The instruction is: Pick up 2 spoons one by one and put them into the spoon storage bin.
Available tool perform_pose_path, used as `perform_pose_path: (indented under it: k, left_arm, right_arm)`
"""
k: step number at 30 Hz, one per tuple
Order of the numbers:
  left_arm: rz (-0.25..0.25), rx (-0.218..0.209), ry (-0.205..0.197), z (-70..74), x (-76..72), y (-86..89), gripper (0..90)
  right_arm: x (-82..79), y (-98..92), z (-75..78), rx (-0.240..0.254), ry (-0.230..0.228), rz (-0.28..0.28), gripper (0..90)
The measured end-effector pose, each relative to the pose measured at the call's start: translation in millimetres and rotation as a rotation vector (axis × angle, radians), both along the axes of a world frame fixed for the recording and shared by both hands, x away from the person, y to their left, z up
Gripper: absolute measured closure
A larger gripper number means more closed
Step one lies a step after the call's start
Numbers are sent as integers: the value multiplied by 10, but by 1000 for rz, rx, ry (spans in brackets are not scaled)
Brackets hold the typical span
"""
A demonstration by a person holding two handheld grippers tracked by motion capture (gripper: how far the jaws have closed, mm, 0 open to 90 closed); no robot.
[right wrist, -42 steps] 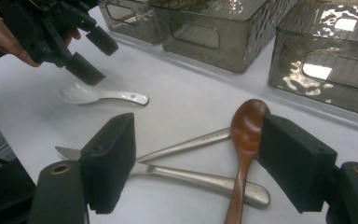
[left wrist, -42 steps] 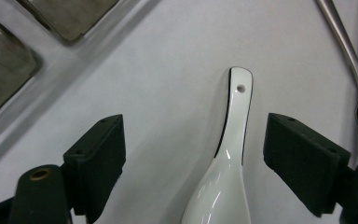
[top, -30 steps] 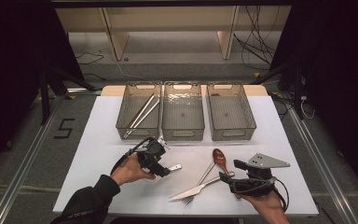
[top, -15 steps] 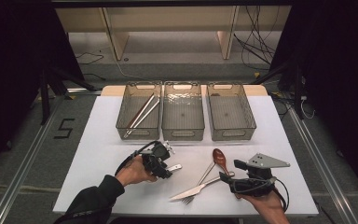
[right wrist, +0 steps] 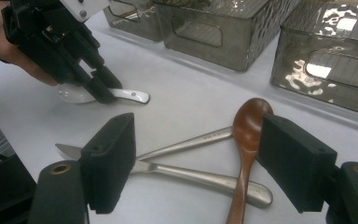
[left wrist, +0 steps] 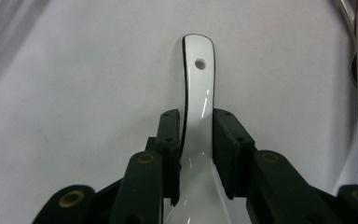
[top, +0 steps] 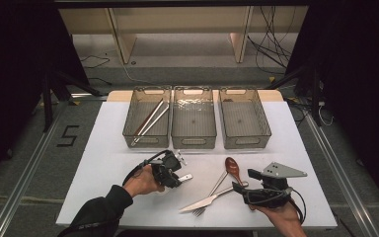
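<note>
Left tool [left wrist: 196, 140] closing onto white spoon [left wrist: 196, 93] handle; right tool [right wrist: 200, 158] apart; bare table [top: 103, 158] leftward

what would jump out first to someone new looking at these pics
The left tool has just been closing on the handle of a white spoon lying on the white table. Past it stand three smoky bins in a row, and loose cutlery lies crossed near the open right tool.

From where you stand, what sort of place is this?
Probably a lab or recording studio: black curtains ring a white table, cables trail over the floor, and cutlery lies before three sorting bins.
</note>
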State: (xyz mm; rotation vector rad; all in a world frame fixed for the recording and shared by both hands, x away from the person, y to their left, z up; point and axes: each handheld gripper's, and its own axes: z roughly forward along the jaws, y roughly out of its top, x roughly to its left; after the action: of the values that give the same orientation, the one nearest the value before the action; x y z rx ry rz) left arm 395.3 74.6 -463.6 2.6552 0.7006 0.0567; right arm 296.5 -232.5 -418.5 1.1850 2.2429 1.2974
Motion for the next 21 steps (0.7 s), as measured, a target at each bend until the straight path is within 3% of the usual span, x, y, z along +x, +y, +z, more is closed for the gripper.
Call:
perform_pose_path:
  k: [12, 21]
  left_arm:
    - [-29, 12, -8, 10, -23, -21, 741]
    - [-29, 5, 15, 33, -42, -40, 772]
  right_arm:
    - [-3, -2, 3, 1, -2, -2, 287]
    - [-4, -4, 4, 0, -3, -2, 287]
